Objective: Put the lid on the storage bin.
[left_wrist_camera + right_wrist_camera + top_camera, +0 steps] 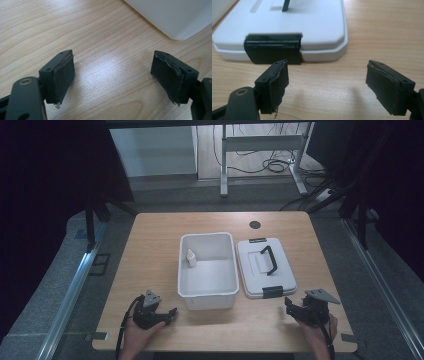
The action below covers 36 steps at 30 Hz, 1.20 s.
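1. High view showed the wooden table (150,250) as the largest thing, its top bare but for the work set in the middle, which left free room on each side for the person's hands

2. White bin (207,270) stood open at the centre, long side running away from the person; I judged it was placed there so that either hand could reach in from the near edge

3. White lid (265,268) lay flat just beside the bin on its right, off the bin and top side up, with its black handle (270,260) raised and a black latch (273,51) at the near end; that left the bin's mouth open and the lid near at hand for closing

4. Left gripper (170,314) rested low on the table near the bin's near left corner; in the left gripper view its jaws stood wide apart over bare wood, gripping nothing

5. Right gripper (290,305) sat just short of the lid's near end; in the right gripper view its jaws were spread wide with nothing between them, aimed at the latch, so I judged the lid was the next thing to be taken

6. Small white bottle (191,258) stood upright inside the bin against its left wall, towards the far end

7. No brand, label or writing could be read on any of these things
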Available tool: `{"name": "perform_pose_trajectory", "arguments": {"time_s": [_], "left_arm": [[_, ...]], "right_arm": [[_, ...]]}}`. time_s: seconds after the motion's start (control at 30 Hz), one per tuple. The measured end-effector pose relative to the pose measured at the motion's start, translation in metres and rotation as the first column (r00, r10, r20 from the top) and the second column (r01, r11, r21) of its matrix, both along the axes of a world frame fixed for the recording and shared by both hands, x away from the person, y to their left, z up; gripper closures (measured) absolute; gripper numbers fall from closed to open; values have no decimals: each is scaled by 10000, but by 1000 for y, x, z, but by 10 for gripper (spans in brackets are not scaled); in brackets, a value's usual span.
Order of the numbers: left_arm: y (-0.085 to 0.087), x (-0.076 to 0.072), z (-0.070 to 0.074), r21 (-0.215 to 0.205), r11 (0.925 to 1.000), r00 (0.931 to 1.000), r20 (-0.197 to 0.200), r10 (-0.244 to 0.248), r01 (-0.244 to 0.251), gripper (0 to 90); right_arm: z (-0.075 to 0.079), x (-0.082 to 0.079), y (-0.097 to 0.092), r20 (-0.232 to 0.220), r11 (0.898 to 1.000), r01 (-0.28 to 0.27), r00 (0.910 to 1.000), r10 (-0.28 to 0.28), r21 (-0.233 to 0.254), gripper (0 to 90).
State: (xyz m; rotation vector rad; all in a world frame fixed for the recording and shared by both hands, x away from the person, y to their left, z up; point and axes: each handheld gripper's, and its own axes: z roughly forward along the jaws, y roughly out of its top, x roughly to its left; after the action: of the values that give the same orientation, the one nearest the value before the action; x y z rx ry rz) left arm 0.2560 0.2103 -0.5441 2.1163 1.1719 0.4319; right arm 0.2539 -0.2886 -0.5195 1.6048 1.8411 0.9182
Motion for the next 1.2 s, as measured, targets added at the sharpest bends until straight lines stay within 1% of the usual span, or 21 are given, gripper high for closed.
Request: {"name": "perform_pose_trajectory", "arguments": {"time_s": [0.07, 0.1, 0.17, 0.27, 0.3, 0.37, 0.5, 0.53, 0.57, 0.6, 0.63, 0.67, 0.7, 0.77, 0.8, 0.83, 0.9, 0.97, 1.03, 1.2], "left_arm": [[0, 0, 0, 0, 10000, 10000, -2, -1, 1, 191], [0, 0, 0, 9, 10000, 10000, 3, 1, -1, 191], [0, 0, 0, 9, 10000, 10000, -1, -5, 5, 191], [0, 0, 0, 9, 10000, 10000, -1, -3, 3, 191], [0, 0, 0, 10, 10000, 10000, 4, 10, -10, 191], [0, 0, 0, 4, 10000, 10000, 4, 12, -12, 191], [0, -1, 0, 4, 10000, 10000, 0, 41, -41, 191], [0, -1, 0, 4, 10000, 10000, -2, 51, -51, 191], [0, -1, 0, 4, 10000, 10000, -3, 54, -54, 191], [0, -1, 0, -6, 10000, 10000, -4, 55, -55, 191], [0, -1, 0, 12, 10000, 10000, 22, 33, -33, 191], [0, -1, 0, 12, 10000, 10000, 22, 33, -33, 191], [0, -1, 0, -9, 10000, 10000, 12, 49, -49, 191], [-1, -1, 0, -17, 10000, 10000, 8, 61, -61, 191], [-1, -1, 0, -17, 10000, 10000, 8, 61, -61, 191], [-1, -1, 0, -17, 10000, 10000, 7, 61, -61, 191], [-1, -1, 0, -23, 10000, 10000, 5, 60, -60, 191], [-1, -1, 0, -19, 10000, 10000, 9, 60, -60, 191], [-1, -1, 0, -21, 10000, 10000, 8, 62, -62, 191], [-1, -1, 0, -24, 10000, 10000, 3, 58, -58, 190]], "right_arm": [[3, 0, -1, -16, 10000, -31, 10000, 32, 69, 186], [9, 2, 0, -46, 9999, -45, 10000, 46, 151, 186], [16, 5, 3, -34, 9997, -221, 9997, 221, 40, 189], [31, 12, 11, -229, 9977, -662, 9976, 659, -113, 204], [37, 15, 14, -316, 9966, -816, 9962, 812, -120, 207], [50, 23, 17, -530, 9934, -1140, 9920, 1144, 99, 216], [71, 41, 21, -845, 9900, -1403, 9864, 1408, 115, 235], [71, 41, 21, -845, 9900, -1403, 9864, 1408, 115, 235], [75, 45, 22, -906, 9886, -1501, 9844, 1507, 141, 242], [83, 52, 23, -1109, 9861, -1639, 9799, 1658, 259, 252], [87, 56, 24, -1192, 9846, -1729, 9773, 1750, 275, 258], [87, 56, 24, -1192, 9846, -1729, 9773, 1750, 275, 258], [94, 63, 26, -1339, 9835, -1801, 9744, 1807, 167, 264], [100, 71, 29, -1652, 9829, -1836, 9692, 1828, 105, 270], [100, 71, 29, -1652, 9829, -1836, 9692, 1828, 105, 270], [104, 80, 29, -1915, 9851, -1705, 9664, 1715, 215, 273], [107, 90, 29, -2191, 9866, -1564, 9621, 1626, 457, 275], [107, 100, 28, -2377, 9881, -1406, 9595, 1514, 619, 282], [108, 109, 28, -2554, 9908, -1244, 9575, 1338, 528, 284], [109, 129, 29, -2781, 9964, -828, 9568, 847, 185, 289]]}}
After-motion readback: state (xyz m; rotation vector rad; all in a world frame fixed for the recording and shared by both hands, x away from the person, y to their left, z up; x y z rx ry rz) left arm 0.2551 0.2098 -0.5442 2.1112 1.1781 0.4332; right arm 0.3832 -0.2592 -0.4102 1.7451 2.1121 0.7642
